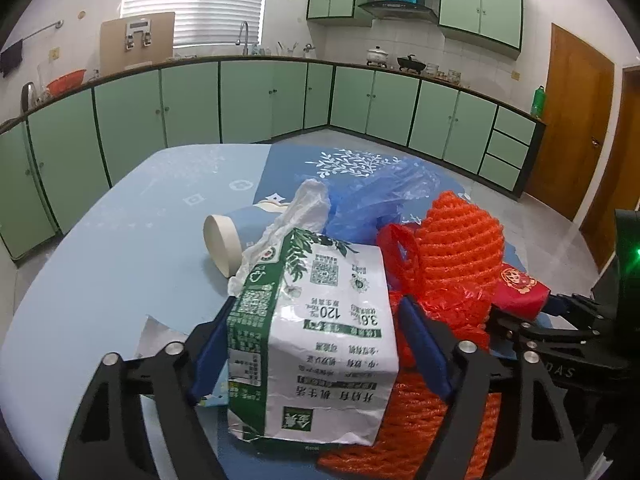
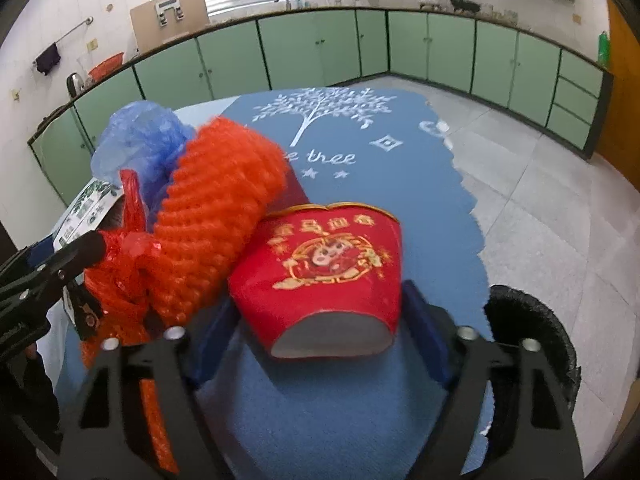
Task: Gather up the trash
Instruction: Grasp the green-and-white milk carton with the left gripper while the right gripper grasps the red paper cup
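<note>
My left gripper (image 1: 316, 344) is shut on a green and white tissue pack (image 1: 316, 344), its blue pads pressed on both sides. Behind it lie a paper cup (image 1: 232, 240) on its side, a crumpled white tissue (image 1: 296, 208), a blue plastic bag (image 1: 380, 200) and an orange foam net (image 1: 460, 244). My right gripper (image 2: 320, 320) is shut on a red paper cup (image 2: 324, 272) with a gold pattern, held on its side above the blue mat (image 2: 360, 400). The orange net (image 2: 224, 204) and a red plastic bag (image 2: 128, 248) press against the cup's left.
The round blue table (image 1: 100, 272) has open surface at left. A black trash bin (image 2: 536, 344) stands on the floor at the table's right edge. Green kitchen cabinets (image 1: 240, 96) ring the room. The right gripper shows at the right edge of the left wrist view (image 1: 560, 320).
</note>
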